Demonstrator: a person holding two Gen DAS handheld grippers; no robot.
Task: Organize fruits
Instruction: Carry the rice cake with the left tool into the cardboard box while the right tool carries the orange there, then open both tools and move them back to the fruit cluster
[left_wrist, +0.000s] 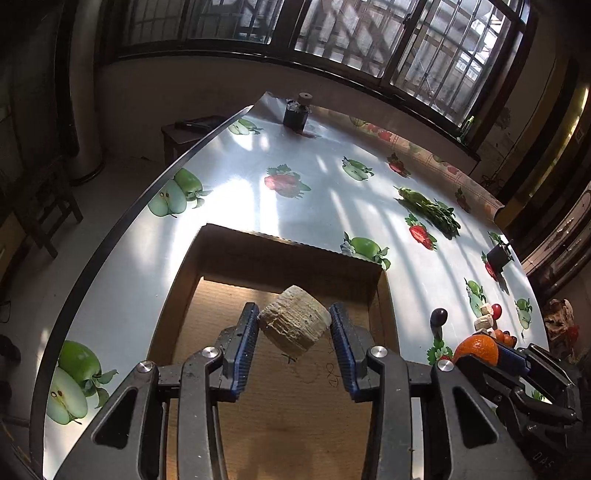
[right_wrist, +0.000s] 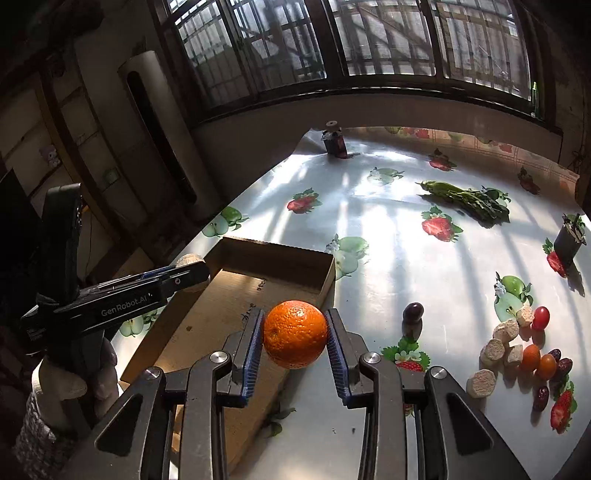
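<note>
Several loose fruits (right_wrist: 532, 356) beside box (right_wrist: 258, 258)

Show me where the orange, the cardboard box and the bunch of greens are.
orange (right_wrist: 295, 334): right wrist view, middle of its peel.
cardboard box (right_wrist: 275, 263): right wrist view, inside of its far wall.
bunch of greens (right_wrist: 467, 199): right wrist view, middle of the leaves.

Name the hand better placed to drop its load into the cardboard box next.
Left. Its tool holds the beige chunk directly above the cardboard box; the right tool, gripping the orange, hangs over the box's near corner.
</note>
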